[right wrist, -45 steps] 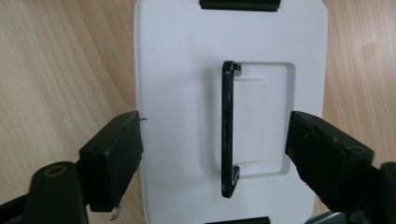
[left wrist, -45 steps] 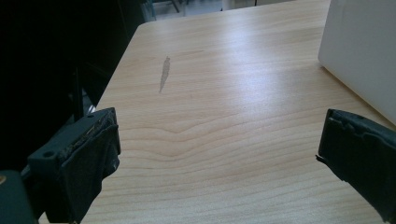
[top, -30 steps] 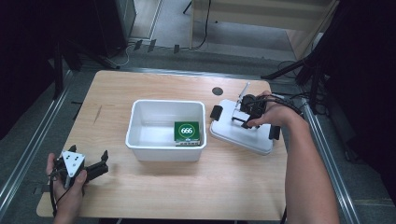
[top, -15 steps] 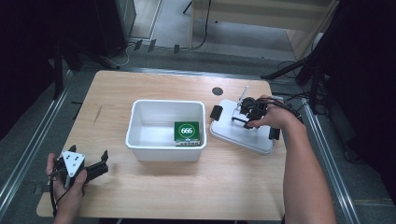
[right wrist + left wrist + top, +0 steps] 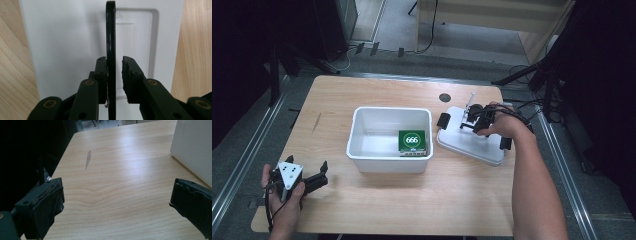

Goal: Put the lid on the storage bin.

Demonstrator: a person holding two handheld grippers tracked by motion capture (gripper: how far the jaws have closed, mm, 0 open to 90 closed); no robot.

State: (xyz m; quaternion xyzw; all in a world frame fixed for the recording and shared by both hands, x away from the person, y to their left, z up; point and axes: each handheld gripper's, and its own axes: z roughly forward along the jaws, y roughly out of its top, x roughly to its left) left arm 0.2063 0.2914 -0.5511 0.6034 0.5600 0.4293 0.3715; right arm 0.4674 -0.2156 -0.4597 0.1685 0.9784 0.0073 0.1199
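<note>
We note the right tool [image 5: 474,119] poised over the white lid [image 5: 472,144], which lies flat on the bench [image 5: 377,200] just to the right of the white bin [image 5: 389,137]; the lid carries a black handle [image 5: 111,50] along its middle. In the right tool view the handle stands edge-on between the two jaws; the left pad [image 5: 102,75] appears to touch it, while the right pad [image 5: 130,77] stands off from it by a thin gap. The jaws have just been closing around the handle; we read the right tool as nearly shut but not yet pinching. From above, the person's right hand [image 5: 502,125] covers much of the tool, so contact cannot be judged from that view.

The left tool [image 5: 314,181] sits at the near left corner of the bench, held in the left hand [image 5: 282,197]; its jaws are spread wide with nothing between them. In the left tool view the bare wood of the bench lies ahead of the jaws, and the bin wall [image 5: 192,147] rises ahead and to the right of them, well apart from them.

Inside the bin, toward the side nearer the right tool, lies a green box [image 5: 412,142] marked 666; it rests on the bin floor against the near wall. A dark round hole [image 5: 444,97] in the bench top lies just beyond the lid.
</note>
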